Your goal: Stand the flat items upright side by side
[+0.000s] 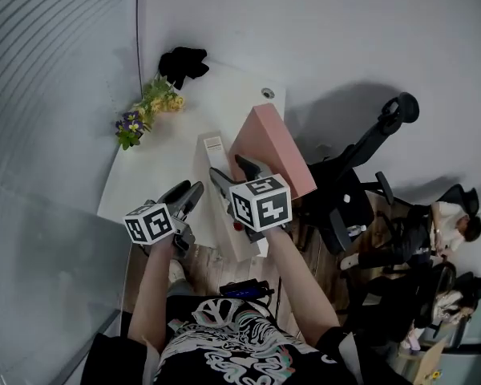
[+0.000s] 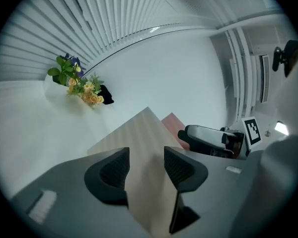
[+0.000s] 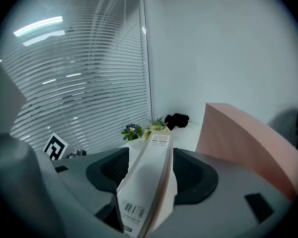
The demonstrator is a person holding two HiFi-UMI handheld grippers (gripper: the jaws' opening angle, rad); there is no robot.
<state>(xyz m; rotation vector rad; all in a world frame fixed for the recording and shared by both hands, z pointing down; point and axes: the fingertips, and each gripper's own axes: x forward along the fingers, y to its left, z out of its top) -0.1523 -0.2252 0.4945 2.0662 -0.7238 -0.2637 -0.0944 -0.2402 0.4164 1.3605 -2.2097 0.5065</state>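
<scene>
On the white table a thin white box with a wood-toned face stands on its long edge, its labelled spine up. A larger pink flat box stands just right of it, tilted. My right gripper straddles the white box's spine with both pads a little off its sides, so it is open. My left gripper is open at the box's left side, facing the wood-toned face with nothing between its jaws. Beyond the face show the pink box and the right gripper.
Small flower pots and a black object sit at the table's far corner, by the window blinds. A black office chair stands right of the table, with seated people further right.
</scene>
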